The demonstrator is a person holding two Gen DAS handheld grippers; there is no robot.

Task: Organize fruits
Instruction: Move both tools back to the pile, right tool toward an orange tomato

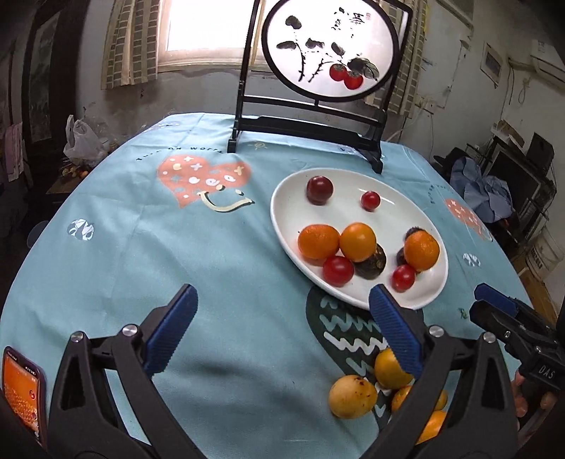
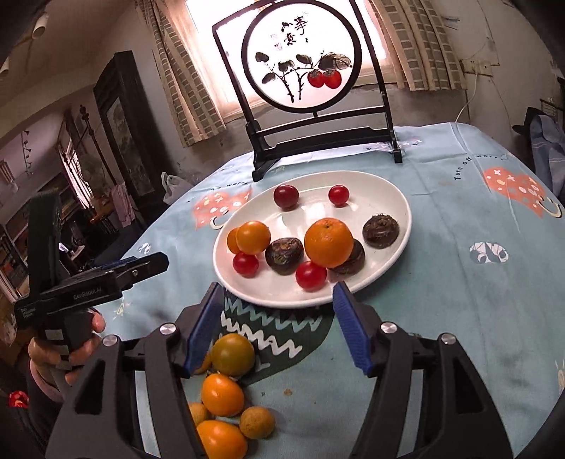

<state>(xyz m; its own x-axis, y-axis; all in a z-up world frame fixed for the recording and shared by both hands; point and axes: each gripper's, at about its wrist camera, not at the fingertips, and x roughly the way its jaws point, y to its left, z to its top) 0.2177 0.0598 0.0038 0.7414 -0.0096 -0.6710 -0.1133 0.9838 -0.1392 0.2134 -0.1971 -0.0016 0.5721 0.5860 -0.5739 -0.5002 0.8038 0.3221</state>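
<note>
- The left tool (image 1: 282,332) stands wide open, with nothing between its blue pads (image 1: 173,328); under it is only the light blue cloth (image 1: 148,247) that covers the counter.
- The right tool (image 2: 277,326) is open too, and it holds nothing; its left pad stands just above a greenish-orange fruit (image 2: 233,354).
- Nearest to the person, a small group of loose fruits lies on the cloth: the greenish one, an orange fruit (image 2: 221,394), and a small yellow-brown fruit (image 2: 257,422).
- In the left wrist view a yellow fruit (image 1: 352,396) with dark spots lies in this same group.
- At the lower left edge of that view a phone (image 1: 22,385) with an orange screen is seen.
- Beyond the group stands a white oval plate (image 2: 399,197). It holds an orange (image 2: 328,242), small red tomatoes (image 2: 310,275), dark brown round fruits (image 2: 284,255) and a dark red fruit (image 2: 286,196).
- Behind the plate a black stand carries a round painted screen (image 2: 302,56) with two red fruits drawn on it.
- Farthest is a bright window (image 1: 208,28) with curtains.
</note>
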